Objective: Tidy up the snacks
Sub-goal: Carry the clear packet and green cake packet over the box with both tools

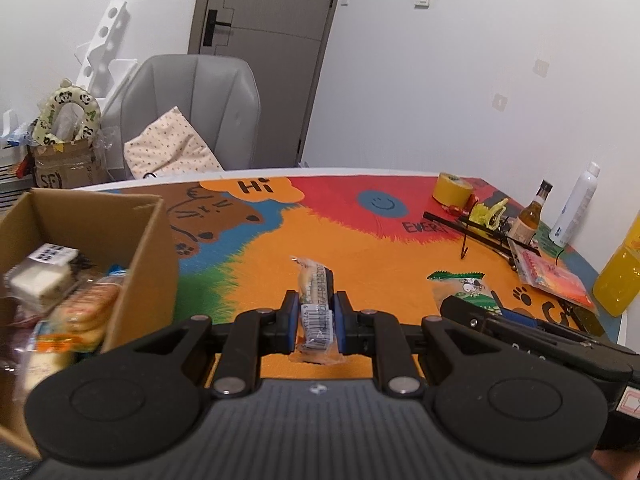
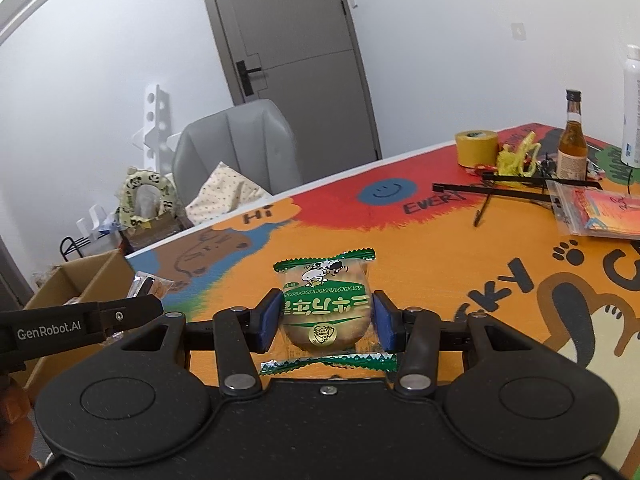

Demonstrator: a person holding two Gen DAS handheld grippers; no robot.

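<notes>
My left gripper (image 1: 316, 312) is shut on a long clear-wrapped snack stick (image 1: 314, 300) with barcodes, over the colourful table mat (image 1: 360, 256). My right gripper (image 2: 326, 318) has its blue pads against both sides of a green-and-gold wrapped cracker pack (image 2: 326, 300), which lies flat on the mat (image 2: 440, 264). The cracker pack also shows in the left wrist view (image 1: 464, 288), partly behind the right gripper's body. An open cardboard box (image 1: 96, 216) with several wrapped snacks stands at the left table edge; it also shows in the right wrist view (image 2: 80, 280).
At the far right of the table stand a yellow tape roll (image 1: 452, 192), a brown glass bottle (image 1: 532, 212), a white spray bottle (image 1: 576, 208), an orange juice bottle (image 1: 624, 272), black sticks (image 1: 480, 232) and a bagged red packet (image 1: 552, 276). A grey chair (image 1: 192, 108) stands behind the table.
</notes>
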